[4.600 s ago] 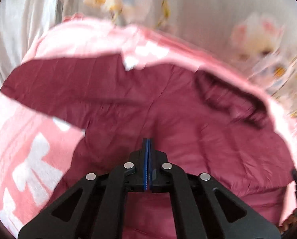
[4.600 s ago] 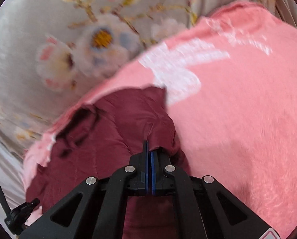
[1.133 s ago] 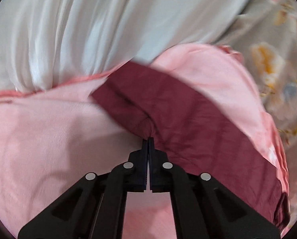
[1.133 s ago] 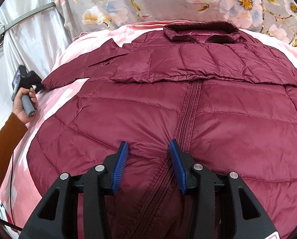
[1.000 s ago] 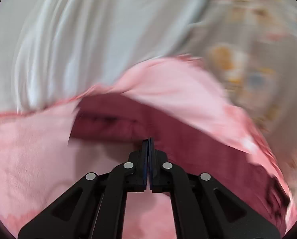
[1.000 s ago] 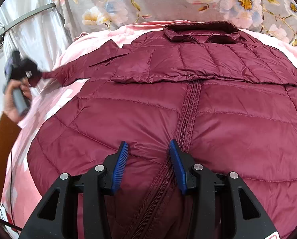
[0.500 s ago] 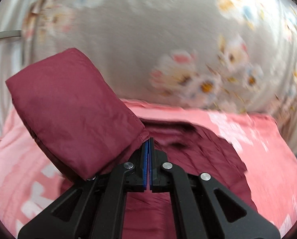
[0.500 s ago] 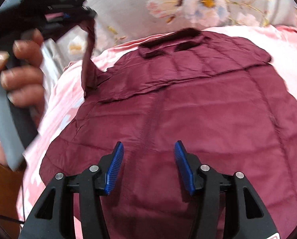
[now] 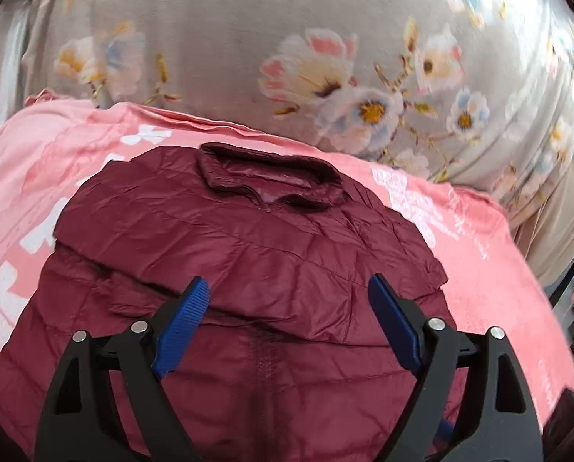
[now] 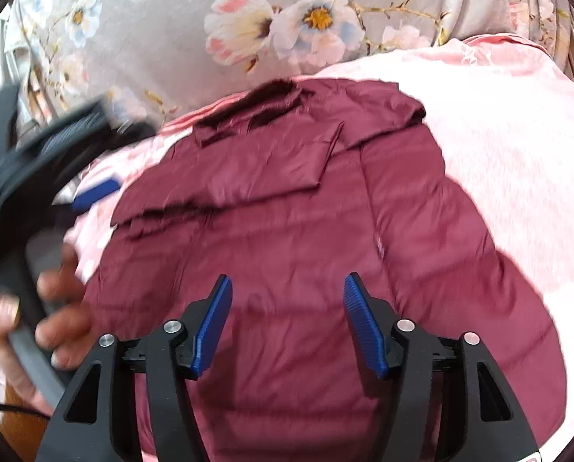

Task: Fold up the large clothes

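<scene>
Left wrist view: left hand-held gripper (image 9: 288, 300) spread wide, grasping nothing, hovering above the maroon puffer jacket (image 9: 248, 269). Jacket lying front-up on the pink blanket (image 9: 479, 269) of a bed, collar (image 9: 271, 177) toward the floral curtain (image 9: 325, 38), zip running down the middle. One sleeve (image 9: 152, 231) folded across the chest, its lower edge slightly rumpled. For a clean fold: best to smooth that sleeve flat, then pinch the hem or side edge through one layer only, lifting both corners evenly so the slippery quilted shell does not slide.

Right wrist view: right hand-held gripper (image 10: 287, 315) likewise released, empty, poised over the jacket's lower half (image 10: 306, 288). Folded sleeve flap (image 10: 287, 161) visible across the upper chest; side panel (image 10: 402, 192) apparently turned in along the right. Left hand (image 10: 48, 319), blurred, gripping its tool handle at the frame's edge, beside the jacket. Probably wise to keep the two grips level and well apart.

No containers in either view.
</scene>
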`<state>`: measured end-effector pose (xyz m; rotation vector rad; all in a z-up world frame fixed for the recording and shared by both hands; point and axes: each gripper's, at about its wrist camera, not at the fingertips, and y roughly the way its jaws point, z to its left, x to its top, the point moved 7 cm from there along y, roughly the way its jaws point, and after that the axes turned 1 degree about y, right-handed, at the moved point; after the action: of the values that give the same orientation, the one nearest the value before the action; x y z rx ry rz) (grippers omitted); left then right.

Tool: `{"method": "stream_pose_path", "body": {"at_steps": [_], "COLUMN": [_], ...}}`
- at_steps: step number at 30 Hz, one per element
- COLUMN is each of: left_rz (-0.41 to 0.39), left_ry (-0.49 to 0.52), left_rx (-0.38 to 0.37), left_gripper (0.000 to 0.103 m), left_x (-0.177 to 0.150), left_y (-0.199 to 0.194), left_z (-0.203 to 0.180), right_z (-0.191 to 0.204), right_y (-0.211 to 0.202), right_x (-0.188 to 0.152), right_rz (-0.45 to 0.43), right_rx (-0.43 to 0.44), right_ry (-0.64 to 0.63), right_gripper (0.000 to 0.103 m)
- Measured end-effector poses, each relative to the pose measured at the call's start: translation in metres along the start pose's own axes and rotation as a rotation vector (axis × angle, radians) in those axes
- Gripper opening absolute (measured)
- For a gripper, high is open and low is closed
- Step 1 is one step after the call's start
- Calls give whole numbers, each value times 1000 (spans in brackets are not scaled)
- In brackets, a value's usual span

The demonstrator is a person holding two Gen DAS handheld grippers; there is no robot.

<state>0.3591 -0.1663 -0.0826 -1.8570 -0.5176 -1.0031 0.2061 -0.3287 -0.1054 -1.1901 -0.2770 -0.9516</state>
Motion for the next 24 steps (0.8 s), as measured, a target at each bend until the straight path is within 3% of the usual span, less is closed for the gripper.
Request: {"method": "stream_pose_path", "body": {"at_steps": [3, 8, 14, 20, 23, 24], "left_rz": [12, 62, 83, 78, 88, 96], "left_ry": [-81, -312, -523, -645, -671, -676], "left_rx": [34, 91, 144, 176, 184, 191], "left_gripper": [83, 83, 82, 77, 68, 60], "left_x": [5, 9, 3, 2, 0, -1], "left_y": [-2, 7, 21, 38, 49, 52], "left_z": [32, 112, 187, 225, 234, 237], "right_z": [1, -2, -9, -5, 6, 8], "right_y": [8, 35, 64, 86, 93, 94], "right_x": [25, 59, 70, 75, 77, 79], "right_rz": [-23, -25, 24, 59, 77, 75], "right_rx": [6, -17, -38, -53, -61, -72], "right_ry": [16, 34, 81, 86, 36, 14], "right_gripper": [65, 66, 66, 64, 38, 22]}}
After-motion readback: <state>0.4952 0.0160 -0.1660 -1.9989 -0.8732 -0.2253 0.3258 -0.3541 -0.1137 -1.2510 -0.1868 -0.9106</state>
